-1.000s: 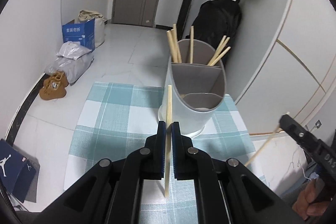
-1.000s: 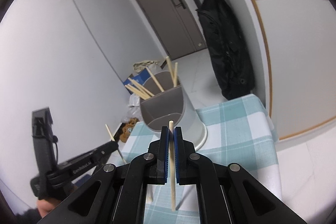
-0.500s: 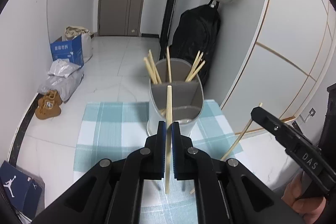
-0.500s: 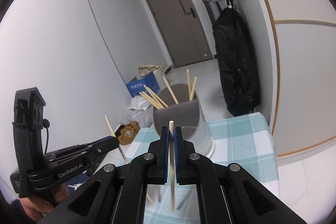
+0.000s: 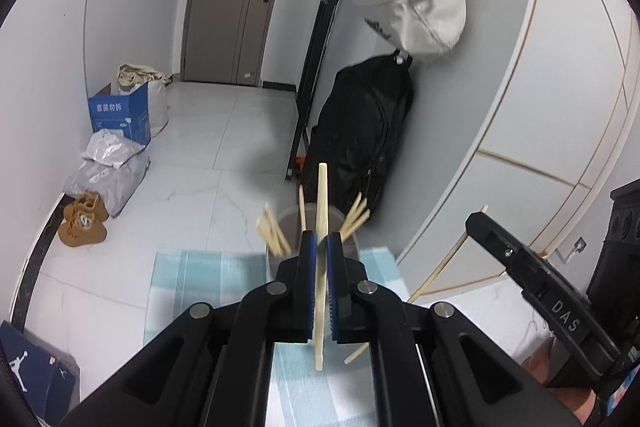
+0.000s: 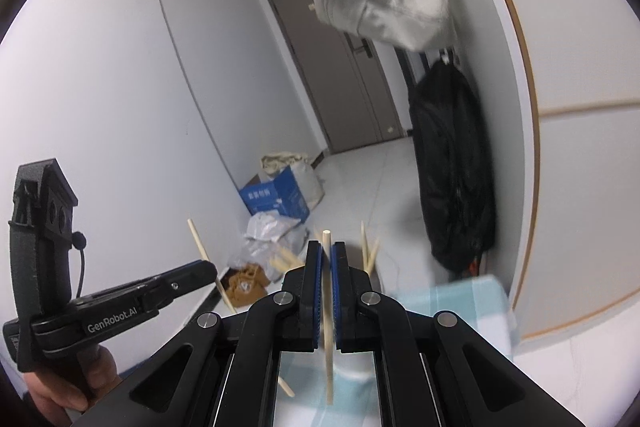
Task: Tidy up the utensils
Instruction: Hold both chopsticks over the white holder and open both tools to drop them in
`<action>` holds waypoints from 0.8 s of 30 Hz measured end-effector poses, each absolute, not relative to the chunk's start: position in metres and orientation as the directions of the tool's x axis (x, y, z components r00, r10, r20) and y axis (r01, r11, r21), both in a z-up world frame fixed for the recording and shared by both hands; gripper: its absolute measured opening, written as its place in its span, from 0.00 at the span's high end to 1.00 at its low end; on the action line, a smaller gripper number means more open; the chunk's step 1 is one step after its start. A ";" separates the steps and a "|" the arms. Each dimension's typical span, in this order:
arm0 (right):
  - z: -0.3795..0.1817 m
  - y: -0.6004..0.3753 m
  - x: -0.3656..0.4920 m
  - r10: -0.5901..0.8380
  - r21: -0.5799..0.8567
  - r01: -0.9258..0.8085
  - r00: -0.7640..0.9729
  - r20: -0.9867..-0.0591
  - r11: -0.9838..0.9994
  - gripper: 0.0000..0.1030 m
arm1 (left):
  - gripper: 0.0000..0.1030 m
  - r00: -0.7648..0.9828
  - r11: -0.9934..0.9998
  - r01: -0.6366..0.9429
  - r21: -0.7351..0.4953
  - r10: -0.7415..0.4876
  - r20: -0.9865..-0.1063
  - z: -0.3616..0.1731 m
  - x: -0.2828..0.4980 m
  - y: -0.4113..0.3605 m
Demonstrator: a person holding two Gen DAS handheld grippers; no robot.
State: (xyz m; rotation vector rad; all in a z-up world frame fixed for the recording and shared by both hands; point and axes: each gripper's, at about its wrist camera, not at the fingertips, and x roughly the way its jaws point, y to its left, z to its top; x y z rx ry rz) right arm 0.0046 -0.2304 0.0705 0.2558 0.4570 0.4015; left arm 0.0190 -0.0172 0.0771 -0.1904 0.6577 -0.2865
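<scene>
Both tongs have come up w/ their loads vs a sec ago: the holder (image 5: 288,227) now sits low and small in both views, mostly hidden behind the fingers, where before it filled the mid-frame. Left tongs (image 5: 319,247) are clamped on a chopstick (image 5: 322,195), held near upright, its top end poking above the pads and its bottom end hanging over the checked cloth (image 5: 208,267) on the surface. Right tongs (image 6: 326,259) are likewise pinched on a second chopstick (image 6: 328,367), also about vertical. In the left view the other stick slants at right, in the right view at left, so the two hands are side by side. Several sticks already stand in the holder's far section. Judgement: lift phase done, each stick is clear of the rim height; next is carry fwd over the holder and drop in.
</scene>
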 end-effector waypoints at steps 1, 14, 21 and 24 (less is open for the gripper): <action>0.079 -0.230 0.011 0.430 0.325 -0.320 0.825 -0.367 0.890 0.96 | 0.99 0.758 0.945 0.196 -0.263 -0.316 -0.570 0.080 0.023 -0.016; 0.137 -0.225 0.079 0.430 0.293 -0.349 0.858 -0.283 0.890 0.96 | 0.99 0.818 0.955 0.185 -0.233 -0.281 -0.502 0.109 0.074 -0.013; 0.125 -0.224 0.109 0.429 0.305 -0.342 0.853 -0.297 0.889 0.96 | 0.99 0.801 0.951 0.183 -0.248 -0.290 -0.524 0.093 0.103 -0.012; 0.118 -0.226 0.116 0.430 0.303 -0.343 0.854 -0.293 0.889 0.96 | 0.99 0.795 0.949 0.185 -0.255 -0.298 -0.529 0.082 0.111 -0.012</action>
